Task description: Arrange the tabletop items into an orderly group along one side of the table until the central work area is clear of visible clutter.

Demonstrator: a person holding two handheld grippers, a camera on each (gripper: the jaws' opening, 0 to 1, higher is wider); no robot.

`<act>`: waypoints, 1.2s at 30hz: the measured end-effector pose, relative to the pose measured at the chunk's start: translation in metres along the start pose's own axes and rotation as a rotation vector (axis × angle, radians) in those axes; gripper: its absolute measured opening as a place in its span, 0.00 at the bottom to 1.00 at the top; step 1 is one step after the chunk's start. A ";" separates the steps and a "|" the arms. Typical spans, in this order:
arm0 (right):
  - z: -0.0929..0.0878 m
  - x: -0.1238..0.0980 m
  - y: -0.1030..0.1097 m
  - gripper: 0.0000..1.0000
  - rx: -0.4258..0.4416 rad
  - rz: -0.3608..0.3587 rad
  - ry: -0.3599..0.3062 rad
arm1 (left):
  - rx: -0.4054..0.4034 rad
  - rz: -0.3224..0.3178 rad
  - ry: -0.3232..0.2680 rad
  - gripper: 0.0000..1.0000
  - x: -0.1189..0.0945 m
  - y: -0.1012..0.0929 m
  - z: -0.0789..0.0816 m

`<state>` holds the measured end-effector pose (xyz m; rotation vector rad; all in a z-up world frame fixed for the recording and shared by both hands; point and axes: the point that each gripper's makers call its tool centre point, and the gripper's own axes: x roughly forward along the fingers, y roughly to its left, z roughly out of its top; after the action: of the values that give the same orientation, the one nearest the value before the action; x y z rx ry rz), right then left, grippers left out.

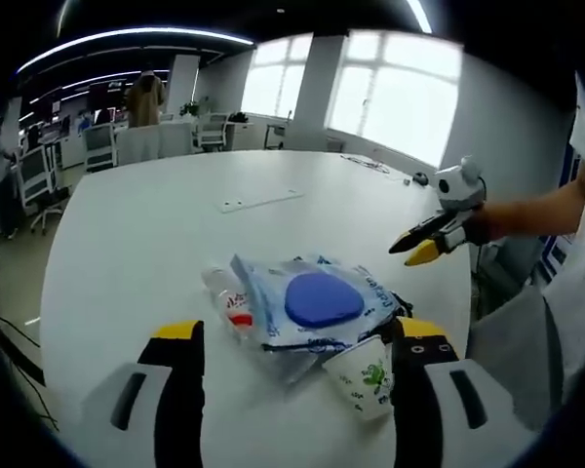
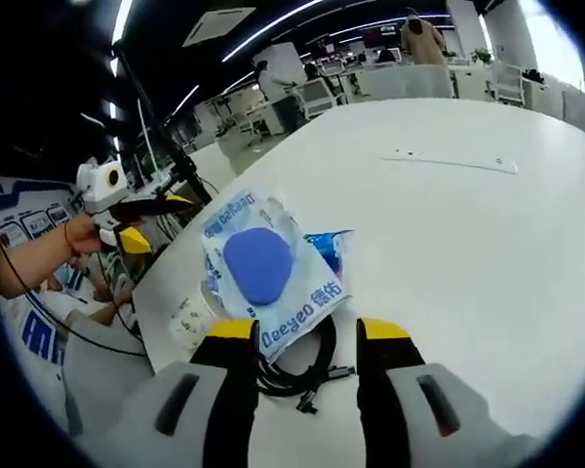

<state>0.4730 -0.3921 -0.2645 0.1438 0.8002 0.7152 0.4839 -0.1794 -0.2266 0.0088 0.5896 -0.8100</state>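
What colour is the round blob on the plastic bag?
Blue, on a clear plastic bag with blue print; the blob shows best in the right gripper view.

on the table (image 1: 175,224) the clutter sat bunched near one edge. in the left gripper view a plastic packet (image 1: 312,302) lay on top of the pile, a small bottle (image 1: 229,302) just left of it and a paper cup (image 1: 363,378) on its side before it, touching the packet. in the right gripper view the packet (image 2: 265,268) lay behind a coiled cable (image 2: 307,369), partly over it, with the cup (image 2: 187,317) to its left by the table edge. a flat strip (image 2: 448,161) lay well apart, farther back.
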 end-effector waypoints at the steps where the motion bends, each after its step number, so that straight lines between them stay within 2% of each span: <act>1: 0.000 0.001 0.000 0.36 0.011 0.000 -0.001 | -0.007 0.001 -0.001 0.78 0.001 0.001 0.000; 13: -0.005 0.023 -0.008 0.30 0.091 -0.020 0.021 | -0.027 0.006 0.006 0.70 0.018 0.009 -0.003; 27: -0.013 0.040 -0.014 0.24 0.175 -0.036 0.054 | -0.026 0.017 0.041 0.47 0.036 0.017 -0.010; 36: -0.016 0.046 -0.014 0.16 0.195 -0.035 0.063 | -0.070 0.028 0.051 0.30 0.044 0.025 -0.015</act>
<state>0.4913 -0.3756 -0.3085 0.2840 0.9303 0.6101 0.5166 -0.1884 -0.2664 -0.0261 0.6645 -0.7638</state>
